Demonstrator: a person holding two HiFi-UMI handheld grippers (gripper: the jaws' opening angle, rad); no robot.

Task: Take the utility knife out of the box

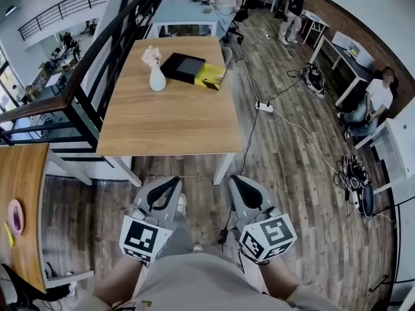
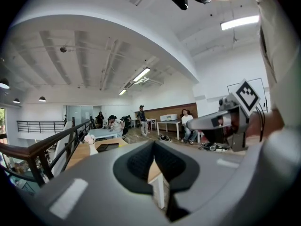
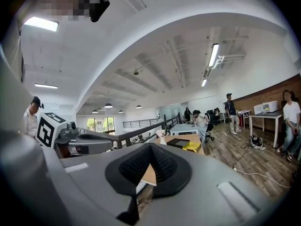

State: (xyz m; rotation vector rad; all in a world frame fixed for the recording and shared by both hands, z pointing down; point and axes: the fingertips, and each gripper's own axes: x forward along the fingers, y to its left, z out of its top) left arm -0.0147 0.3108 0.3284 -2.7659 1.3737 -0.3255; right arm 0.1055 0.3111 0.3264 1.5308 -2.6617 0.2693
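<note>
A black box (image 1: 183, 67) lies at the far end of the wooden table (image 1: 168, 125), with a yellow pack (image 1: 211, 76) against its right side. No utility knife shows in any view. My left gripper (image 1: 174, 182) and right gripper (image 1: 235, 181) are side by side close to my body, short of the table's near edge, both shut and empty. In the left gripper view the shut jaws (image 2: 154, 144) point toward the table and the box (image 2: 107, 147). The right gripper view shows its shut jaws (image 3: 149, 146), with the box (image 3: 179, 143) and yellow pack (image 3: 193, 146) beyond.
A white vase (image 1: 156, 76) stands left of the box. A black railing (image 1: 84, 70) runs along the table's left side. A second wooden table (image 1: 23, 193) with a pink plate (image 1: 14, 216) is at the left. Cables and a power strip (image 1: 264, 107) lie on the floor to the right, near seated people (image 1: 376, 96).
</note>
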